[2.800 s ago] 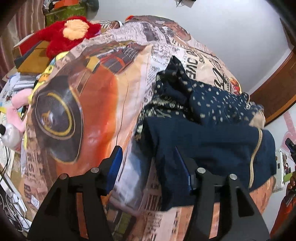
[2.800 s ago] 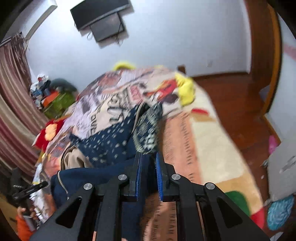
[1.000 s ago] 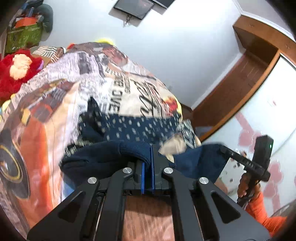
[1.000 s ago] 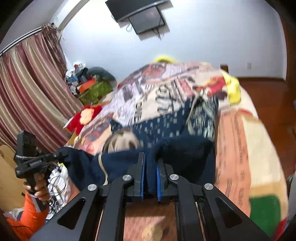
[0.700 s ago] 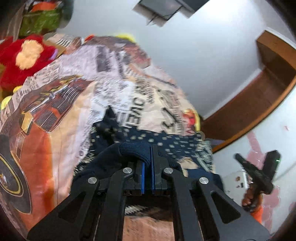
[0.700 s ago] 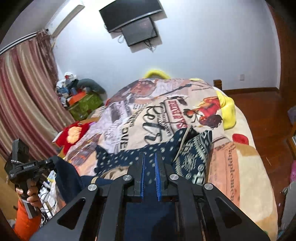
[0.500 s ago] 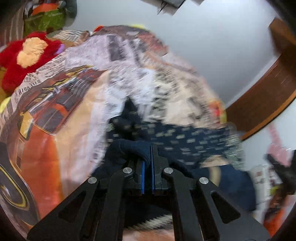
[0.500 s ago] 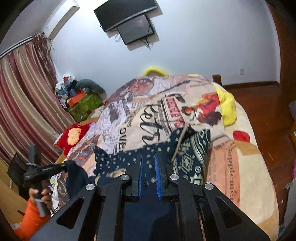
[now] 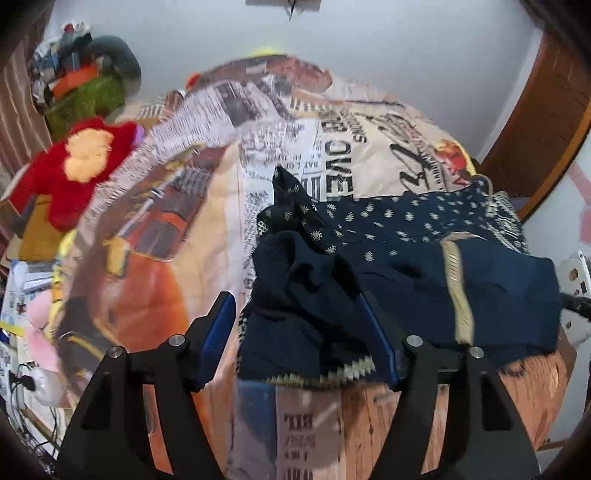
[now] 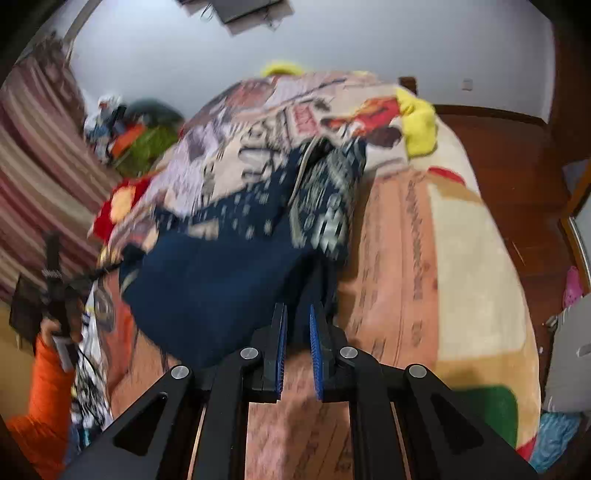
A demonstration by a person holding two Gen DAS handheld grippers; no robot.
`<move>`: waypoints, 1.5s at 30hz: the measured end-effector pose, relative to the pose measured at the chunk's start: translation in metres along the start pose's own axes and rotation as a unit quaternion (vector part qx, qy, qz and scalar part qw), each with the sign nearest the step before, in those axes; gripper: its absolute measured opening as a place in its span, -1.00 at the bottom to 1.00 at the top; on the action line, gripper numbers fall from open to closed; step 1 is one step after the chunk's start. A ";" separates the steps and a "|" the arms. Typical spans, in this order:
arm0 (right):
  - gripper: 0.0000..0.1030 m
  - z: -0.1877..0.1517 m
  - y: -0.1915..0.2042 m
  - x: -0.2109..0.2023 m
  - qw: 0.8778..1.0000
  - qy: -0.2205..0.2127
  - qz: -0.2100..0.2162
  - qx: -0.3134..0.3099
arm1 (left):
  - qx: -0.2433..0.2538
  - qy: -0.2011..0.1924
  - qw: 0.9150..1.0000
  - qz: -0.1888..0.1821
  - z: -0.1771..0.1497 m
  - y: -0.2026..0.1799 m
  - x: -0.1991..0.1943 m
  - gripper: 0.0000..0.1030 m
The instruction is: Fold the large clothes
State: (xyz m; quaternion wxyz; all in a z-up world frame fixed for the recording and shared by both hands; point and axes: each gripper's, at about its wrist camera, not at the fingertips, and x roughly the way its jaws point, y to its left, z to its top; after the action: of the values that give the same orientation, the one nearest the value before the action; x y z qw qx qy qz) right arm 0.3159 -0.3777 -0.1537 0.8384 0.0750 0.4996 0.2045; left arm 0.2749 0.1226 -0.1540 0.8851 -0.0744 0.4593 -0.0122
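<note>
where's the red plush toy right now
In the left wrist view the red plush toy lies at the bed's far left edge, below the green bin.

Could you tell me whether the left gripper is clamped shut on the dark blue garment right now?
No, the left gripper stands wide open, its fingers either side of the garment lying on the bed.

A home bedroom. A bed [image 9: 354,155] covered with a newspaper-and-car print blanket fills the space ahead of both claws. A red plush toy [image 9: 74,170] lies to the left beside striped curtains [image 10: 33,192], a wall-mounted screen [image 10: 240,9] hangs above, and a wooden floor [image 10: 517,166] lies to the right.
</note>
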 end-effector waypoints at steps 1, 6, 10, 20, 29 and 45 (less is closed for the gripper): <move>-0.83 -0.006 0.003 0.002 1.000 0.010 0.003 -0.008 | -0.006 -0.003 1.000 -0.005 -0.006 0.001 -0.008 0.35; -0.83 -0.031 0.021 0.025 0.997 0.065 0.015 -0.042 | -0.006 0.041 0.998 -0.044 -0.034 -0.016 -0.001 0.38; -0.83 -0.037 0.043 0.041 0.995 0.070 0.019 -0.069 | 0.022 0.082 0.995 -0.056 -0.051 -0.049 0.027 0.37; -0.84 0.012 0.074 0.054 0.995 0.020 0.061 -0.075 | 0.041 0.048 0.996 -0.068 0.005 -0.093 0.054 0.37; -0.84 0.095 0.050 0.106 0.998 -0.019 -0.019 -0.052 | 0.028 -0.003 0.999 0.018 0.088 -0.075 0.099 0.37; -0.83 0.131 0.014 0.082 0.996 -0.067 -0.021 -0.057 | -0.084 0.034 0.996 0.018 0.059 0.062 0.082 0.37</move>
State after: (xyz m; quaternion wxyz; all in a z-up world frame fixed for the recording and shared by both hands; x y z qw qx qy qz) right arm 0.4599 -0.3204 -0.1509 0.8771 0.0302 0.4309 0.2101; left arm 0.3677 0.1841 -0.1959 0.8595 -0.1402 0.4899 0.0398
